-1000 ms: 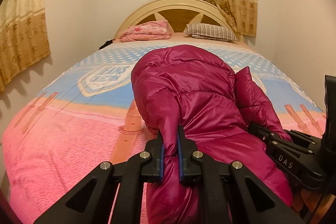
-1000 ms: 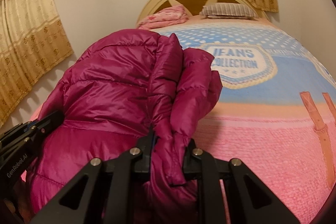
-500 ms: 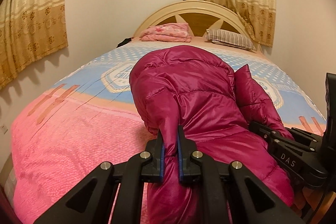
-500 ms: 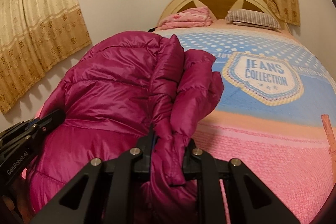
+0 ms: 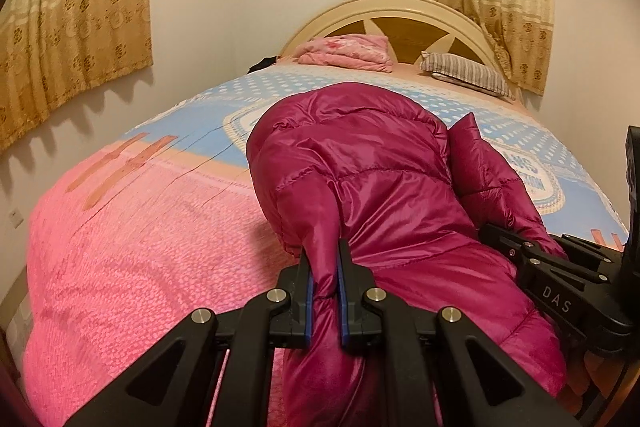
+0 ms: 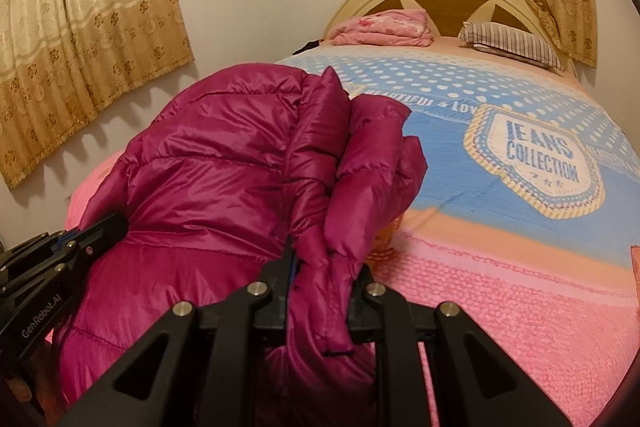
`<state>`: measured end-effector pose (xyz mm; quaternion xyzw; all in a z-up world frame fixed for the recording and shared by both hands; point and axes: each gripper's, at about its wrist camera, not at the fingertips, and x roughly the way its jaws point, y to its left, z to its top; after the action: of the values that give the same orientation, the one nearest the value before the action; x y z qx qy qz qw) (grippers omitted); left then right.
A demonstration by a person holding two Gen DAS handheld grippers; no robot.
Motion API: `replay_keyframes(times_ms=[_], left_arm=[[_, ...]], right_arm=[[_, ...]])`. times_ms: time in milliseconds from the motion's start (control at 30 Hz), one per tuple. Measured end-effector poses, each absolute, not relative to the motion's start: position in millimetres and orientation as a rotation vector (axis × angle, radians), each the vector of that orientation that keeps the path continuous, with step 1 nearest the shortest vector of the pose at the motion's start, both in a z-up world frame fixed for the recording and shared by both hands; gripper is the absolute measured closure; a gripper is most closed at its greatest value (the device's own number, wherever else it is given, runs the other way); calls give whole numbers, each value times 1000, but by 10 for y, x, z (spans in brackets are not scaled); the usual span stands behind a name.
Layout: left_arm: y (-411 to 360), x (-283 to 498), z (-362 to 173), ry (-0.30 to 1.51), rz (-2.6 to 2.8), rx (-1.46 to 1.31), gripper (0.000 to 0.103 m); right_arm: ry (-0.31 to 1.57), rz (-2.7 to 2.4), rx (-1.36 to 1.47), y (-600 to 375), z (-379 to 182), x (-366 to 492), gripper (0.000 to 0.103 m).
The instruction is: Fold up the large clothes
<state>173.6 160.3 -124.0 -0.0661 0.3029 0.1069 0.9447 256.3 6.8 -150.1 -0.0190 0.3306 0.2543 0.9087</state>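
A magenta quilted puffer jacket [image 5: 384, 195] lies bunched at the near end of the bed, its far part draped over the bedspread. My left gripper [image 5: 323, 267] is shut on a fold of its left edge. My right gripper [image 6: 324, 267] is shut on a thick fold of its right edge. The jacket also fills the left of the right wrist view [image 6: 224, 187]. Each gripper shows in the other's view: the right one [image 5: 560, 283] at the right edge, the left one [image 6: 60, 259] at the left edge.
The bed carries a pink and blue bedspread [image 5: 132, 247] with a "JEANS COLLECTION" badge [image 6: 540, 163]. A folded pink blanket [image 5: 348, 53] and a striped pillow [image 5: 468, 75] lie by the cream headboard [image 5: 400, 11]. Curtains [image 5: 76, 15] hang on the left and back walls.
Both views have shifted: the bed, headboard and badge slid to the right and more of the left wall and curtain shows. Both grippers stay shut on the jacket.
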Motion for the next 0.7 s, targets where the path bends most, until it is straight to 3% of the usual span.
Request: replay_keyframes(times_ms=[700], left_arm=[[1955,1726,-1610,691,251,-176,94]], right_arm=[[749,571,-85,466,-1778,2647,84]])
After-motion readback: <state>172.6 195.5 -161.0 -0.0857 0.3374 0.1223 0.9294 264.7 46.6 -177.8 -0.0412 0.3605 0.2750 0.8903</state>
